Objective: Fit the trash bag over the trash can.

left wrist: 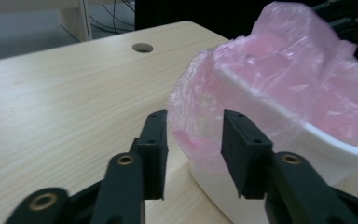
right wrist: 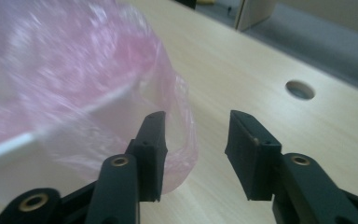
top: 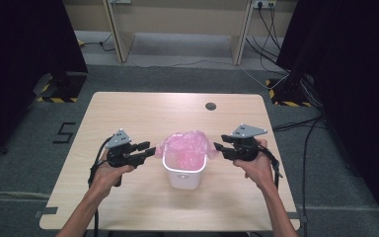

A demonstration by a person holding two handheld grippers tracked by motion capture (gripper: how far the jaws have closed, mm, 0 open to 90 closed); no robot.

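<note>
- White bin point(top: 183, 173) sat near the front middle of the table point(top: 128, 113), between the two grippers; pink bag point(top: 187, 145) lined it, film bunched up above the rim and draped over the far corners.
- Left gripper point(top: 150, 150): jaws parted, nothing clamped. In the left gripper view the bag's point(left wrist: 279, 79) folded-over skirt hung just ahead of the gap, pads not pressing it.
- Right gripper point(top: 218, 146): jaws also apart, holding nothing. In the right gripper view a loose flap of bag point(right wrist: 177, 135) lay just beside one jaw; contact unclear through the blur.
- Handling guess, bag: very thin, light, limp film. It would crumple, slide between pads and probably tear if yanked against the rim.
- Handling guess, bin: stiff plastic, light and likely empty, so it could skate or tip when the bag got pulled one-sided.
- Best grab points: the doubled hem where the film folded over the rim, one side per gripper, pinching several layers instead of a single sheet.
- Pull should be even on both sides.
</note>
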